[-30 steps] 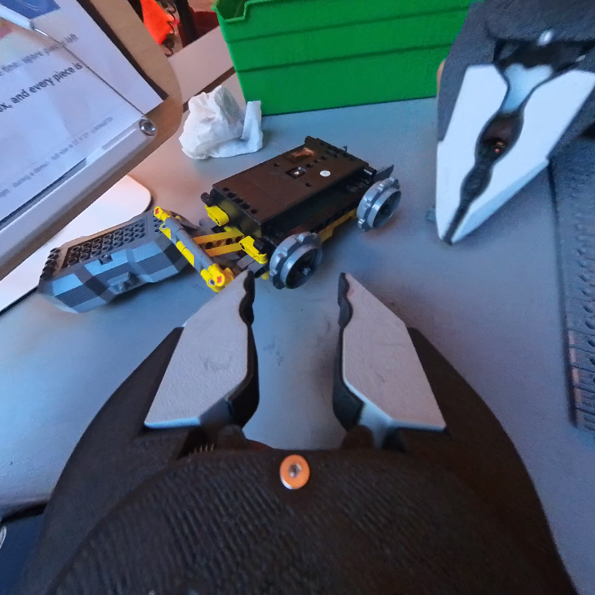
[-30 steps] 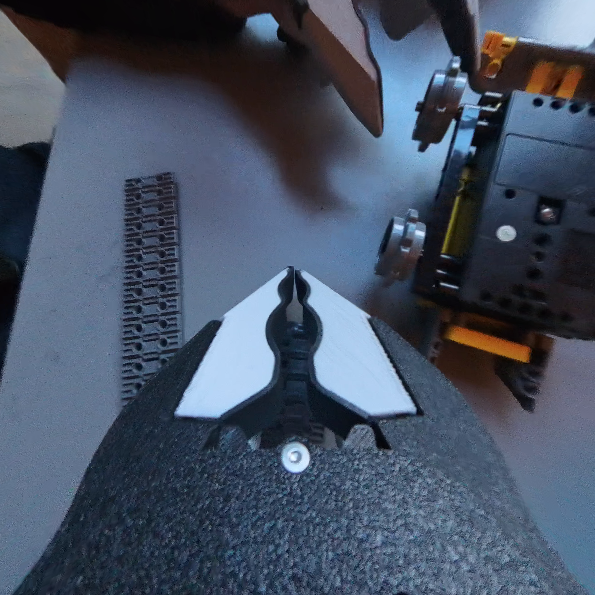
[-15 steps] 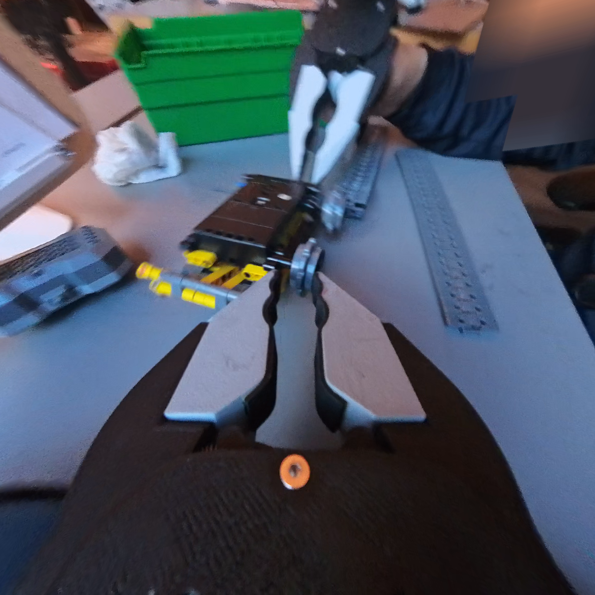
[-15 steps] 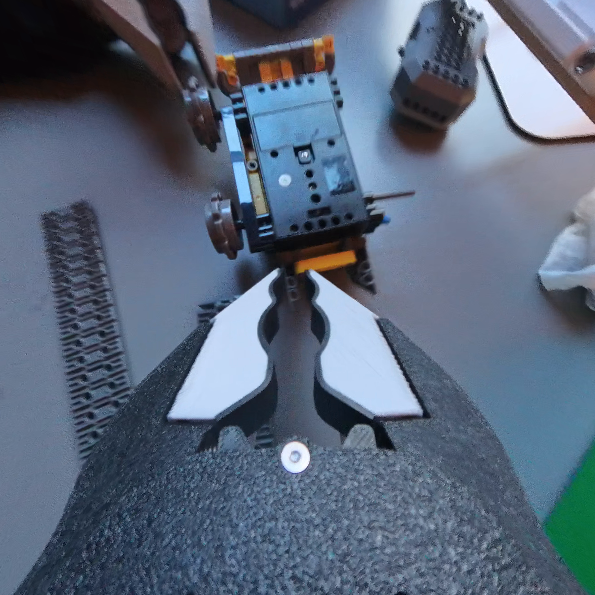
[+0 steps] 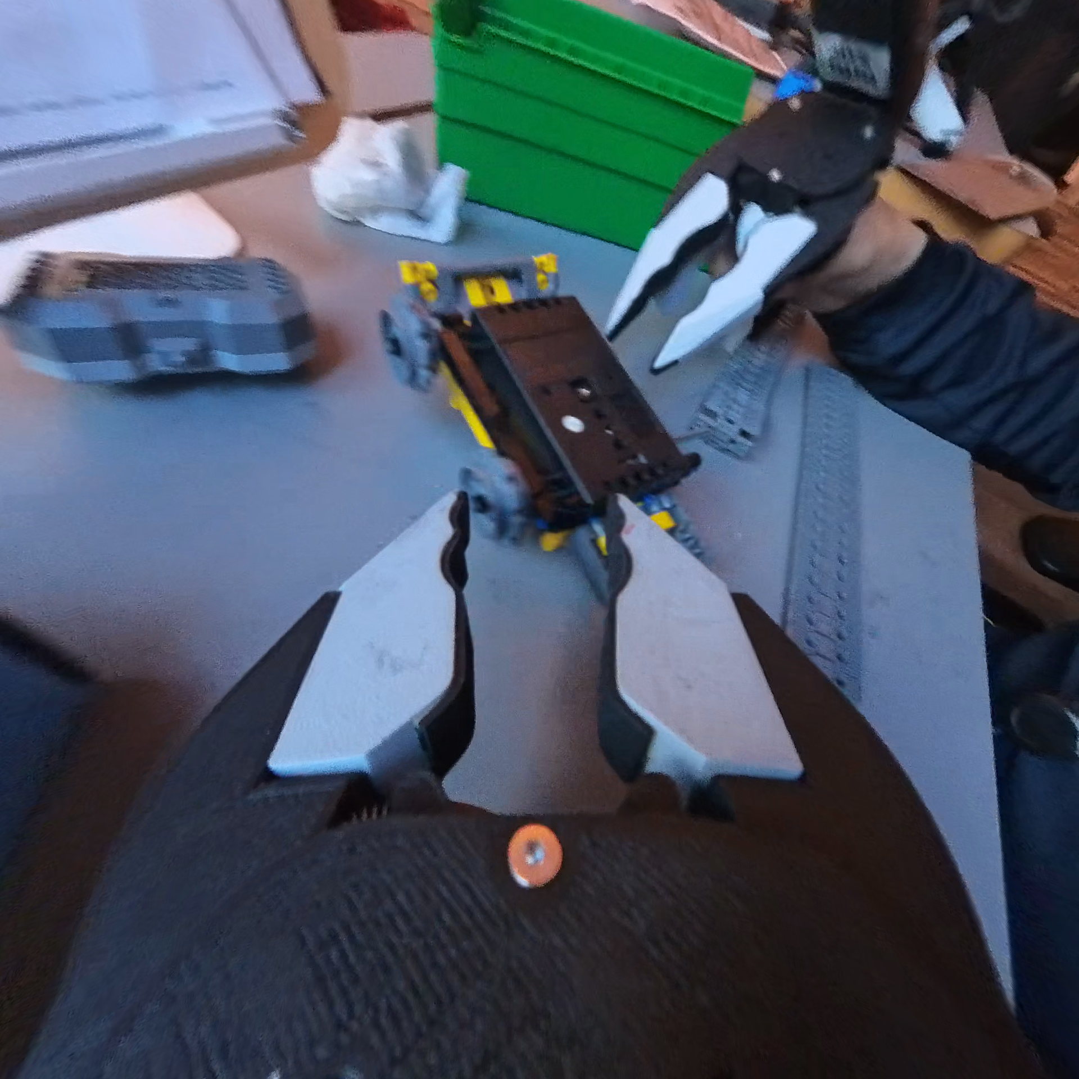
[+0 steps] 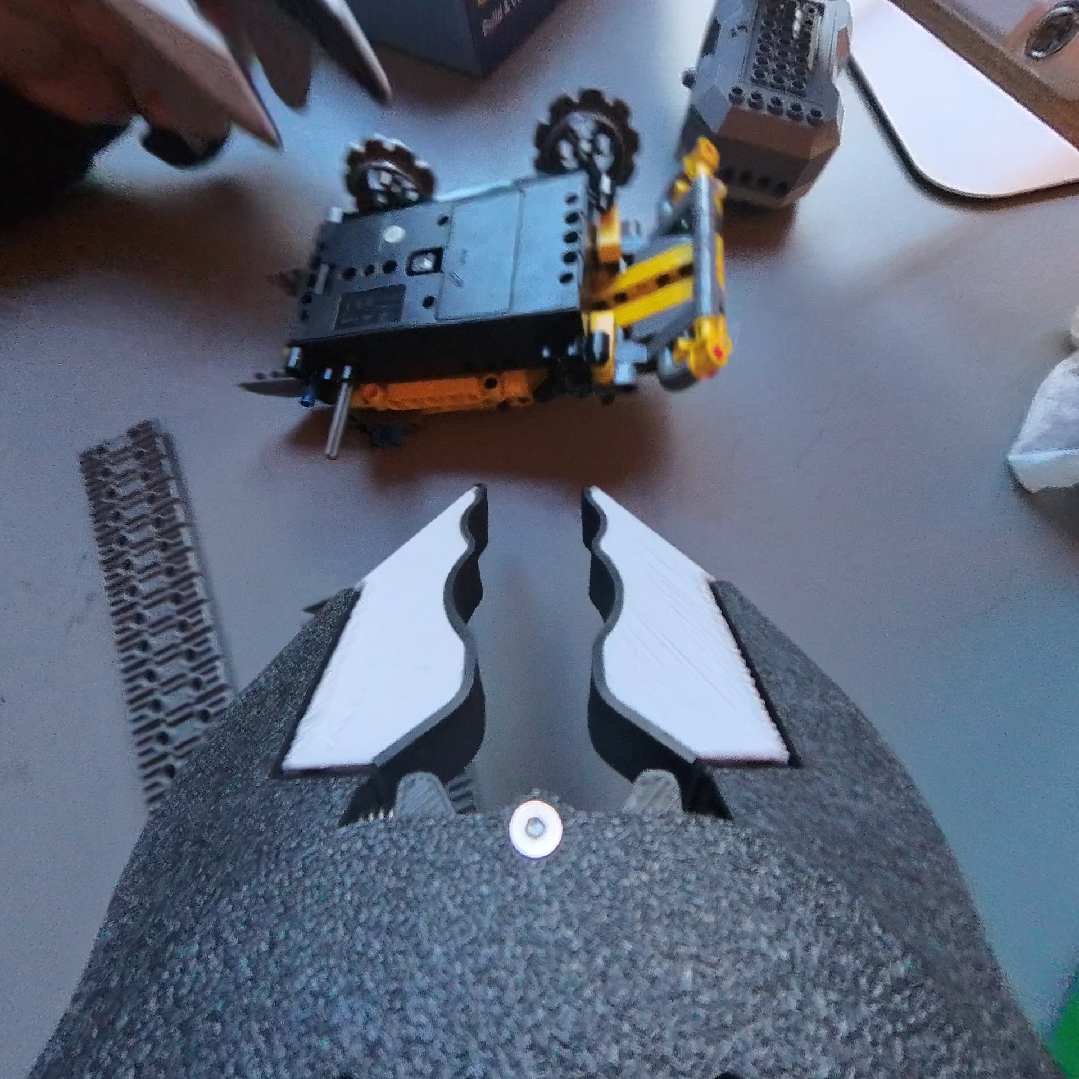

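Note:
A black and yellow brick-built vehicle [image 5: 554, 409] with grey toothed wheels lies underside up on the grey table [image 5: 175, 525]; it also shows in the right wrist view [image 6: 467, 292]. My left gripper [image 5: 537, 514] is open and empty, with its tips at the vehicle's near wheel end. In the right wrist view the left gripper [image 6: 233, 76] stands a little apart from that wheel. My right gripper [image 6: 534, 496] is open and empty, a short way back from the vehicle's long side. It shows raised beyond the vehicle in the left wrist view [image 5: 700, 292].
A grey brick-built shell [image 5: 157, 327] lies left of the vehicle. Grey track strips [image 5: 823, 525] lie at the right, and one shows in the right wrist view [image 6: 152, 584]. Green bins [image 5: 572, 117], a crumpled white tissue [image 5: 385, 175] and a stand's white base [image 6: 963, 117] line the back. The gap from one gripper's tips to the other's is roughly 15 centimeters.
The right gripper went from shut to wide open and drew back from the vehicle. The left gripper narrowed, then opened again. The vehicle has turned on the table.

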Motion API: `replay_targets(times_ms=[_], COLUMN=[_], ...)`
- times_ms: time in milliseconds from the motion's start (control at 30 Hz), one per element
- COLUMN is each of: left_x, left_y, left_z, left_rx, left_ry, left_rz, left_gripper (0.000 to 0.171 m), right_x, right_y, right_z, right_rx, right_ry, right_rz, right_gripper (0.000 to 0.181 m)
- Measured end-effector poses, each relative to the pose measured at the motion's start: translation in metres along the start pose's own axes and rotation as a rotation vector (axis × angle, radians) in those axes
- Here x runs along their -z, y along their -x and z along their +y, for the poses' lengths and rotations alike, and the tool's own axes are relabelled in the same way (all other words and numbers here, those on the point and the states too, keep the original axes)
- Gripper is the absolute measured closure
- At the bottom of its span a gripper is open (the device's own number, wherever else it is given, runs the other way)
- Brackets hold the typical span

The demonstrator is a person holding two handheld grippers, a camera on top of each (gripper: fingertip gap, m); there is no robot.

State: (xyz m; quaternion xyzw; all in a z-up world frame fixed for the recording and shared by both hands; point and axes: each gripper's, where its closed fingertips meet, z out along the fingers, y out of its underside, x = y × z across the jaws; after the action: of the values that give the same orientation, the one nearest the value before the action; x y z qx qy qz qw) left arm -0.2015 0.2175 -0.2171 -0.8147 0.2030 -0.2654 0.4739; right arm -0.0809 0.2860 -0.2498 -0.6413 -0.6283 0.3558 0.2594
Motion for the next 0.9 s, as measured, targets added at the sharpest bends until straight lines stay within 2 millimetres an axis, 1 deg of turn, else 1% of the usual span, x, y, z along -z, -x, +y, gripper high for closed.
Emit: replay_targets(times_ms=[33, 100, 167, 233, 267, 333, 367, 433, 467, 533, 633, 700, 733, 767, 800, 833, 867, 900], left_x=[-0.007, -0.020, -0.023, -0.023, -0.021, -0.013, -0.009, -0.008, -0.011, -0.022, -0.045, -0.059, -0.063, -0.066, -0.069, -0.071, -0.069, -0.069], left_y=[-0.003, 0.001, -0.003, -0.002, -0.002, 0.003, -0.001, -0.023, -0.034, -0.045, -0.052, -0.054, -0.055, -0.056, -0.056, -0.059, -0.059, -0.051], left_z=[0.006, 0.025, 0.027, 0.025, 0.024, 0.015, 0.007, -0.009, -0.012, -0.014, -0.006, -0.004, -0.004, -0.006, -0.009, -0.005, 0.005, 0.012], left_rx=[-0.015, -0.048, -0.103, -0.119, -0.122, -0.160, -0.198, -0.302, -0.368, -0.503, -0.622, -0.713, -0.759, -0.788, -0.807, -0.830, -0.872, -0.925], left_ry=[0.029, 0.150, 0.175, 0.177, 0.184, 0.171, 0.150, 0.137, 0.156, 0.216, 0.322, 0.350, 0.368, 0.390, 0.414, 0.468, 0.556, 0.633], left_rz=[0.001, -0.041, -0.032, -0.050, -0.063, -0.122, -0.127, -0.073, -0.043, -0.040, -0.043, -0.041, -0.031, -0.016, 0.000, 0.053, 0.110, 0.114], left_gripper=[0.123, 0.126, 0.128, 0.128, 0.128, 0.127, 0.128, 0.127, 0.126, 0.120, 0.112, 0.115, 0.114, 0.111, 0.095, 0.073, 0.076, 0.071], right_x=[-0.002, -0.006, -0.009, -0.008, -0.006, -0.004, -0.003, -0.002, -0.002, -0.005, -0.015, -0.021, -0.024, -0.026, -0.027, -0.028, -0.028, -0.028], right_y=[0.007, 0.015, 0.025, 0.038, 0.042, 0.051, 0.056, 0.067, 0.073, 0.078, 0.075, 0.073, 0.073, 0.074, 0.073, 0.073, 0.073, 0.074], right_z=[-0.002, -0.003, -0.002, -0.005, -0.006, -0.007, -0.006, -0.007, -0.010, -0.014, -0.017, -0.014, -0.013, -0.013, -0.014, -0.016, -0.018, -0.019], right_rx=[-0.005, 0.000, 0.025, 0.040, 0.044, 0.062, 0.065, 0.024, -0.010, -0.067, -0.092, -0.107, -0.118, -0.129, -0.136, -0.143, -0.153, -0.159], right_ry=[-0.011, -0.008, 0.002, -0.005, -0.012, -0.016, -0.011, -0.008, -0.012, -0.016, -0.013, 0.003, 0.009, 0.010, 0.004, -0.006, -0.013, -0.018], right_rz=[-0.036, -0.068, -0.102, -0.164, -0.183, -0.219, -0.245, -0.318, -0.358, -0.387, -0.335, -0.312, -0.319, -0.321, -0.320, -0.321, -0.326, -0.328], right_gripper=[0.153, 0.155, 0.155, 0.162, 0.162, 0.164, 0.170, 0.172, 0.170, 0.163, 0.162, 0.162, 0.166, 0.168, 0.173, 0.176, 0.176, 0.176])
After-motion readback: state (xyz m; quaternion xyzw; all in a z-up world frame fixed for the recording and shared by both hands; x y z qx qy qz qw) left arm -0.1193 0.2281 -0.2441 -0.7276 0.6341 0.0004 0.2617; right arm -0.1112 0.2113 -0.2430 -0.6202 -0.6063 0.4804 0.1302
